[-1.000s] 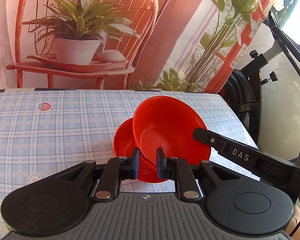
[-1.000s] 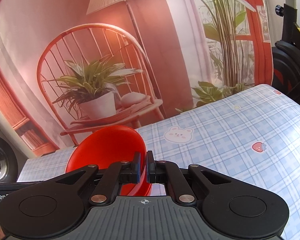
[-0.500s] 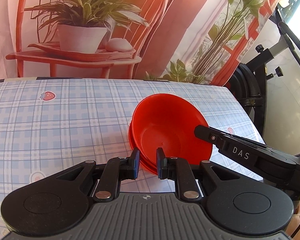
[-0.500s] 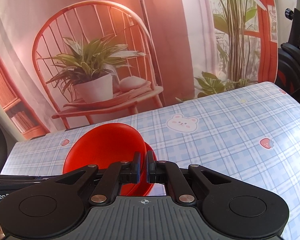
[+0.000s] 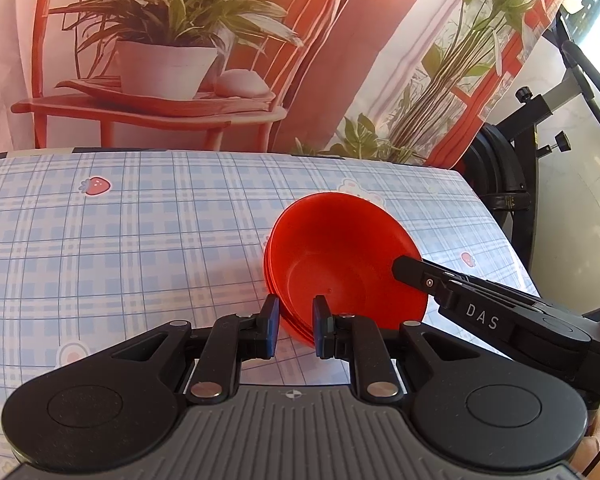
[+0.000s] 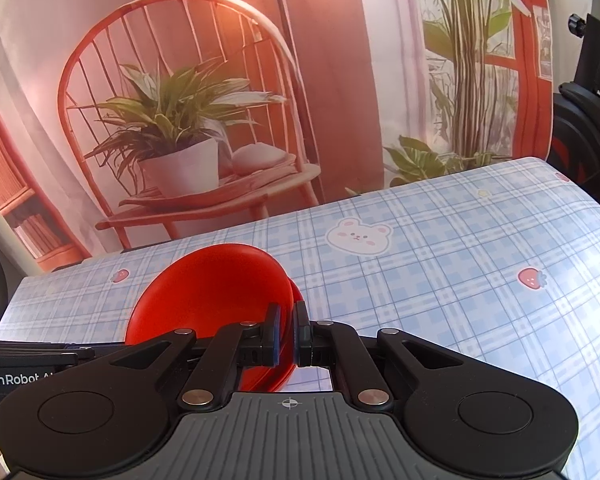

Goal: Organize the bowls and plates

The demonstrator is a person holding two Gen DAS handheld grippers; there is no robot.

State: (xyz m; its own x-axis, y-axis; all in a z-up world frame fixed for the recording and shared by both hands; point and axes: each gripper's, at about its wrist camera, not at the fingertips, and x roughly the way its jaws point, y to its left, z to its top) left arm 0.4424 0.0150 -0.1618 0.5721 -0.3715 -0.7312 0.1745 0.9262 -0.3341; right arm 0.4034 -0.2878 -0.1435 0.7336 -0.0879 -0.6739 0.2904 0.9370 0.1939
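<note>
You held the red bowl [image 5: 342,264] tilted over the checked bench [image 5: 140,240], its open side turned toward your left gripper [image 5: 294,326], and it sat nested against at least one more red dish [image 5: 269,276] beneath it, whose stacked rims showed as thin edges along the bowl's lower left side. Your right gripper [image 6: 288,334] had its two fingers drawn close together on the bowl's rim [image 6: 286,320], one inside the wall and one outside, which is why the bowl could hang at that slant without sliding: a pinch on the thin lip carried it. In the left view that same gripper reached in from the right and met the rim at the bowl's far edge. Your left gripper stood with its fingers parted, the near rim of the stack lying in the gap between them (whether the pads actually touched the plastic could not be told from either view), so it looked more like a guide or a steadying fence than a hold. The stack was low over the bench toward its right side, close to the printed bear [image 6: 358,236]; whether its underside rested on the cloth was hidden. My reading is that the tilt served the nesting: coming in at an angle let the upper bowl seat into the one below, and it still needed levelling before you let go, since a lip grip can let smooth plastic swing.
</note>
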